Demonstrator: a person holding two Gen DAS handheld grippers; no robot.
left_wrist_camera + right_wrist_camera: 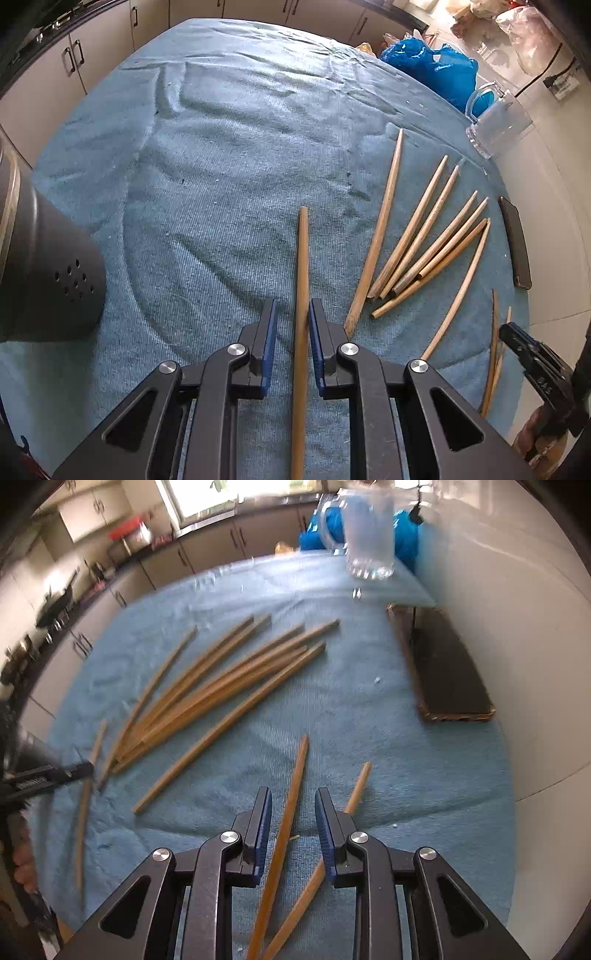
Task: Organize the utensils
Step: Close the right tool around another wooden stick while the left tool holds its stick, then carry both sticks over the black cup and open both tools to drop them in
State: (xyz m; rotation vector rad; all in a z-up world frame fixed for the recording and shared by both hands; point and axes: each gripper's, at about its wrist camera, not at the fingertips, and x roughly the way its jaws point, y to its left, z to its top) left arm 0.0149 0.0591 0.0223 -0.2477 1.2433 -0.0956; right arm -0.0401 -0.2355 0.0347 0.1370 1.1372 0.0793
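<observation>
Left gripper slightly spread around one chopstick at frame centre, pads not pressing. Right gripper likewise spread around another chopstick, lower centre.

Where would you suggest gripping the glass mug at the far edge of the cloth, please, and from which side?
I would take the glass mug by its handle, coming from the cloth side. It seems to stand upright and the handle faces the cloth. The body looks wide and smooth, probably harder for narrow jaws to span, and the blue bag crowds it from behind.
</observation>
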